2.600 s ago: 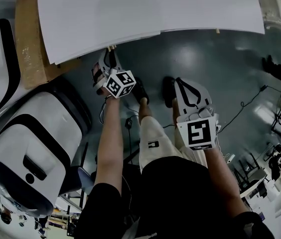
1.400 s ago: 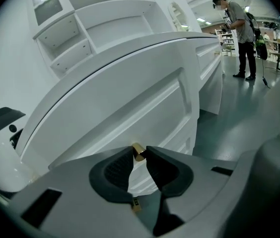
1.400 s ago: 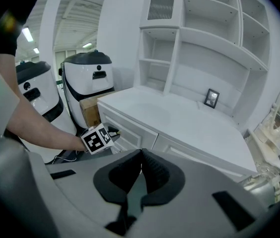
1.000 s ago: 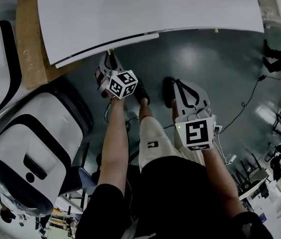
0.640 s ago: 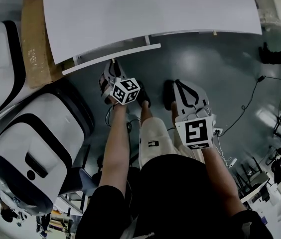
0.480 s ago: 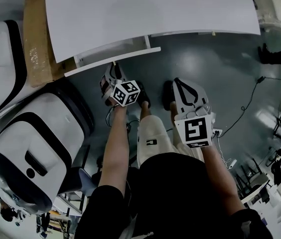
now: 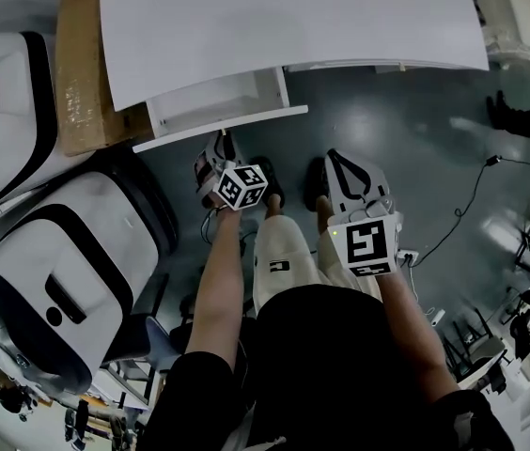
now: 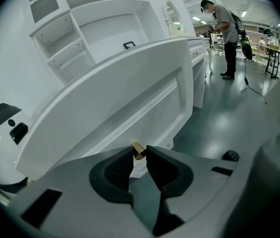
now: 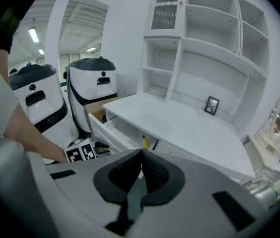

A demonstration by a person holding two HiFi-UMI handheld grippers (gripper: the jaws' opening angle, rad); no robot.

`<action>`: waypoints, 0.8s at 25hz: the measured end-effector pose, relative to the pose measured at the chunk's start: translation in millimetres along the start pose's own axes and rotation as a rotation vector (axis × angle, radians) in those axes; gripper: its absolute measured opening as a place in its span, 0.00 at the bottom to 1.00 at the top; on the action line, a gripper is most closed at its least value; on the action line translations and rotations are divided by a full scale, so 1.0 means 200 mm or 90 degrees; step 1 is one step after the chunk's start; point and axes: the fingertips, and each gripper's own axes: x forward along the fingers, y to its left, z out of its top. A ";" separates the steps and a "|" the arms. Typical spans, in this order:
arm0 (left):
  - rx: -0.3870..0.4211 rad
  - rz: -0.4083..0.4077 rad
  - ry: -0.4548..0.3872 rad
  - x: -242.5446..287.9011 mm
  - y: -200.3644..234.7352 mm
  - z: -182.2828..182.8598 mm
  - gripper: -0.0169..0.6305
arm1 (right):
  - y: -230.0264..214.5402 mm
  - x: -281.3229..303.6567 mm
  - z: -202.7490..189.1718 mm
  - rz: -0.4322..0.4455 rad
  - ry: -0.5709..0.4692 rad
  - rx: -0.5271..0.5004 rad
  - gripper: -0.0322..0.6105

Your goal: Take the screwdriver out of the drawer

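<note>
White drawer [image 7: 228,127] part open, left gripper [image 8: 139,152] clamped on its brass knob [image 8: 137,148], right gripper [image 9: 141,155] at three o'clock of it, jaws together, empty, yellow screwdriver [image 9: 144,142] inside drawer

the head view is dim and bluish, its edges bent by the wide lens; the white desk top [image 7: 293,17] is its brightest patch; the open drawer [image 7: 216,101] reads a shade greyer inside; the dark floor [image 7: 354,111] carries soft pale glare spots; both gripper views are brighter, ringed by black vignette, with the shelves [image 9: 214,33] bowed; ceiling strip lights [image 9: 32,34] glow at the right gripper view's left; the foreground nearest each lens is soft
</note>
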 end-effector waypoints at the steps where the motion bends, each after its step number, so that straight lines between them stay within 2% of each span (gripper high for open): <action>1: 0.001 -0.002 0.002 -0.01 -0.01 -0.01 0.17 | 0.01 0.00 0.00 0.001 -0.001 -0.001 0.08; 11: -0.006 -0.018 0.016 -0.16 -0.12 -0.13 0.17 | 0.03 -0.03 0.04 0.009 -0.011 -0.012 0.08; 20: -0.011 -0.032 0.020 -0.26 -0.19 -0.19 0.17 | 0.12 -0.03 0.02 0.038 -0.004 -0.024 0.08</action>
